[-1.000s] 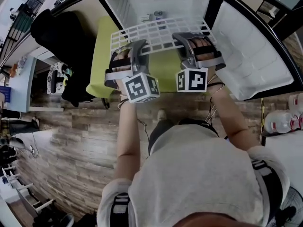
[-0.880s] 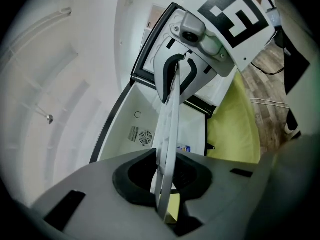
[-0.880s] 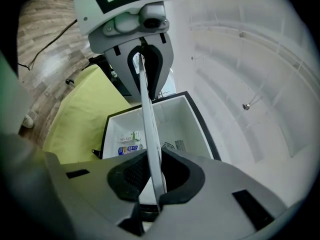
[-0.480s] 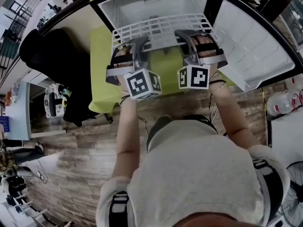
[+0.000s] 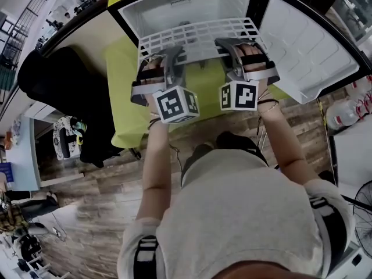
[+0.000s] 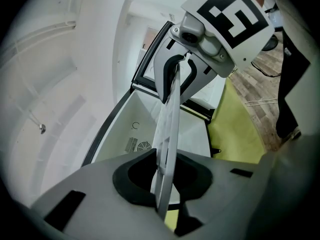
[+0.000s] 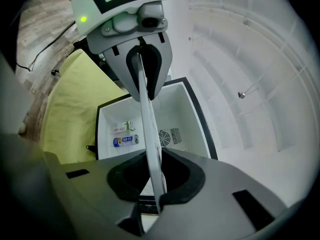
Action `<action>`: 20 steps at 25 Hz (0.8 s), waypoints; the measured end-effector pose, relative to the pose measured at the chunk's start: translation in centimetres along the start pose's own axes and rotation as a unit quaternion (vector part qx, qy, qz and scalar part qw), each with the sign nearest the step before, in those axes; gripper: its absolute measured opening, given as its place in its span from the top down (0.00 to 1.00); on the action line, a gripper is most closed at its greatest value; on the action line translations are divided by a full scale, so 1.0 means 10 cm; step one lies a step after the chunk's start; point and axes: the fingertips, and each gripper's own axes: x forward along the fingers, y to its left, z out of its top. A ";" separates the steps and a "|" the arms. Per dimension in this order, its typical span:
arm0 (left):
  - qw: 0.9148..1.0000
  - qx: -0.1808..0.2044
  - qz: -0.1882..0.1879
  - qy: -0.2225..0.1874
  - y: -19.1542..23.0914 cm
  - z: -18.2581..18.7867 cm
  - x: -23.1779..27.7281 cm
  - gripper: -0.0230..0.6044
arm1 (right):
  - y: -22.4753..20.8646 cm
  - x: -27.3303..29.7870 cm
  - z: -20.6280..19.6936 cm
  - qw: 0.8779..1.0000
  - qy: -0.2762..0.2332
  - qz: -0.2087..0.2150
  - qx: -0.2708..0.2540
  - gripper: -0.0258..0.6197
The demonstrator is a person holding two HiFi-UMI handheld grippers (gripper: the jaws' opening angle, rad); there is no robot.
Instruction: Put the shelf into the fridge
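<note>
the open fridge stands straight ahead of both hands; the white wire shelf spans its mouth, long axis crosswise, far edge at the opening, held roughly flat; the left claw and right claw each pinch its near edge, side by side, pointing slightly downward

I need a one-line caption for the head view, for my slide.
Left gripper and right gripper grip the white wire shelf by its near edge, before the open fridge.

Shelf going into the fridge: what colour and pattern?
White, an open wire grid. The shelf shows best in the head view.
</note>
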 end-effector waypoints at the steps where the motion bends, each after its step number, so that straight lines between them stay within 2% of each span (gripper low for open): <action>1: 1.000 0.001 -0.001 -0.002 0.00 0.02 0.01 0.85 | 0.00 0.00 -0.02 1.000 0.001 0.000 -0.001 0.87; 8: 1.000 -0.003 -0.014 -0.010 -0.04 0.04 0.09 0.85 | 0.01 0.03 -0.09 1.000 0.007 0.003 -0.012 0.87; 20: 1.000 -0.020 -0.019 0.001 0.04 -0.06 0.29 0.85 | -0.04 0.28 -0.10 1.000 -0.003 0.011 -0.028 0.87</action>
